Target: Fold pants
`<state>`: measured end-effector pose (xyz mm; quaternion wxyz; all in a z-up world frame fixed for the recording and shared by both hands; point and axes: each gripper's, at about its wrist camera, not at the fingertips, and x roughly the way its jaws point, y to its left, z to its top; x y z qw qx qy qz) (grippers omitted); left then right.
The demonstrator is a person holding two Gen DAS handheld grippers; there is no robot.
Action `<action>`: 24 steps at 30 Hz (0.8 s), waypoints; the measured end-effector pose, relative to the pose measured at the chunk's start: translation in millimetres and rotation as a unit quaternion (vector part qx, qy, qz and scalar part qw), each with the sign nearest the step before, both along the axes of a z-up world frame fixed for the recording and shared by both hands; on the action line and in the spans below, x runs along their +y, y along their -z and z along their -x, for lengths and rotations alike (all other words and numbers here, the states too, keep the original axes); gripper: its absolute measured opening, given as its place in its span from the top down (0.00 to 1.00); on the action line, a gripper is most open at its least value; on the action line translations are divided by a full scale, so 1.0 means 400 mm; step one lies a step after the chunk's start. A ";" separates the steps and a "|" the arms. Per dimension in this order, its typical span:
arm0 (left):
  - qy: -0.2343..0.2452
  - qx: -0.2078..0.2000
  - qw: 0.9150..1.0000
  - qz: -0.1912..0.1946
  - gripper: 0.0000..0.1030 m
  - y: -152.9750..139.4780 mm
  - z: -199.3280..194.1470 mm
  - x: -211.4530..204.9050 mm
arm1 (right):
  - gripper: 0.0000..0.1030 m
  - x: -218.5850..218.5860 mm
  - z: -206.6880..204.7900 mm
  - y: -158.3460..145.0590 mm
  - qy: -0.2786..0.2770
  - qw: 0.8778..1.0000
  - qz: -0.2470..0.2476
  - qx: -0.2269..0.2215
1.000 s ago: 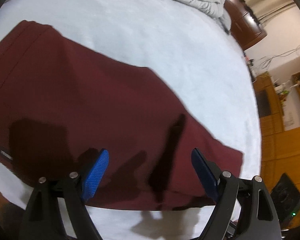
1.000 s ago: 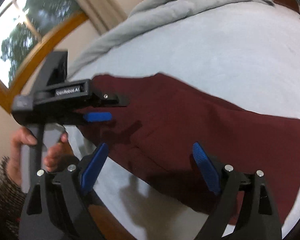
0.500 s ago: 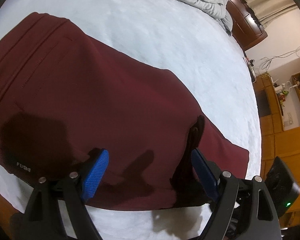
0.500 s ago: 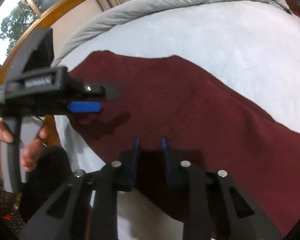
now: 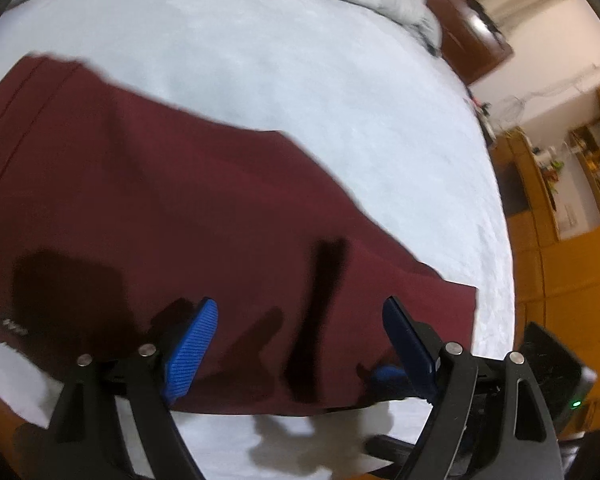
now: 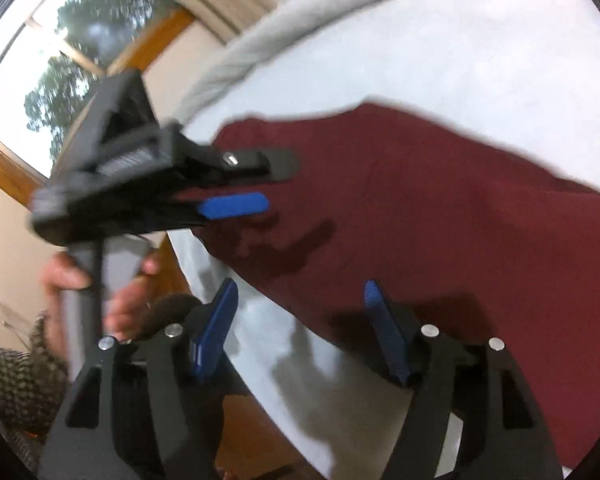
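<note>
Since half a second ago the right gripper [image 6: 300,332] has been opening, nothing between its jaws. Left gripper [image 5: 300,344] hovers wide, empty, above the maroon pants [image 5: 204,216] lying flat on the bed [image 5: 300,60]. Grasp matching hem corners together, I judge.

Matt maroon cloth pants [image 5: 188,216] lie on a bed's [image 5: 300,72] soft, faintly nubby pale sheet; each tool's [image 6: 300,320] ribbed blue pads [image 6: 216,328] look rubbery against matt black plastic.
</note>
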<state>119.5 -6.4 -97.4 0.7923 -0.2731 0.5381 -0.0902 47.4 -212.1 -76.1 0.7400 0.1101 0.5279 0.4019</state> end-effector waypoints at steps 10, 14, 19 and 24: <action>0.125 -0.019 0.992 0.013 0.17 0.027 -0.023 -0.238 | 0.28 -0.540 0.036 0.063 0.237 0.966 0.045 0.096; 0.125 0.001 0.992 0.025 0.17 0.085 -0.029 -0.227 | 0.28 -0.552 0.017 0.178 0.226 0.958 -0.049 0.171; 0.121 0.013 0.992 0.039 0.17 0.085 -0.024 -0.230 | 0.64 -0.559 0.016 0.163 0.211 0.956 -0.108 0.175; 0.122 0.006 0.992 0.030 0.17 0.084 -0.012 -0.244 | 0.71 -0.536 0.051 0.068 0.202 0.966 -0.083 0.140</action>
